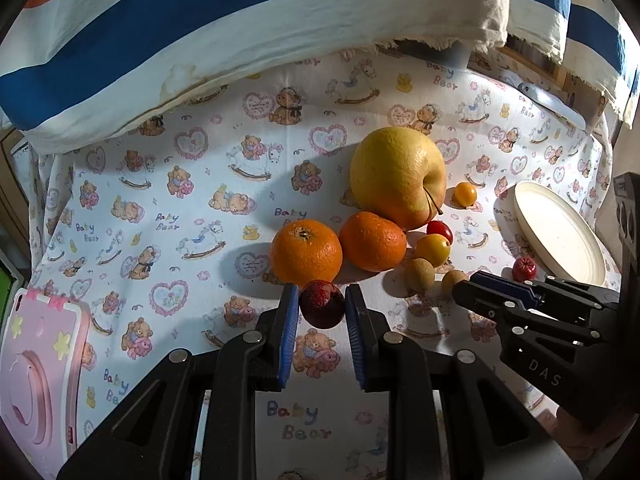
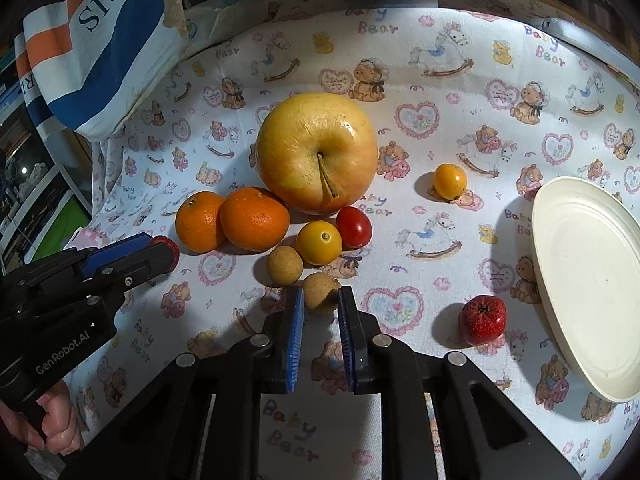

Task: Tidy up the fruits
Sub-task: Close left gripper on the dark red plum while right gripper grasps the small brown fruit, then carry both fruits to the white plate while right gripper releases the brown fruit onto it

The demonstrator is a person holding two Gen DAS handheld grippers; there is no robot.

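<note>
With the left hand-held gripper (image 1: 322, 308) clamped on a dark red fruit (image 1: 322, 303) and the right hand-held gripper (image 2: 319, 300) pinching a tan longan (image 2: 320, 292) by the pile on the worktop (image 2: 460, 120), either round fruit could squirt free and roll.

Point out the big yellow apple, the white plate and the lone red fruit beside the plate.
Yellow apple (image 2: 316, 152), right wrist view, skin beside stem.
White plate (image 2: 592, 280), right wrist view, bare centre.
Red fruit (image 2: 482, 320), right wrist view, top.

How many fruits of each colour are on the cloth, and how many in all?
Yellow apple: 1
Orange mandarins: 2
Small yellow-orange fruits: 2
Red tomato: 1
Dark red fruits: 2
Tan round fruits: 2
Total: 10
</note>
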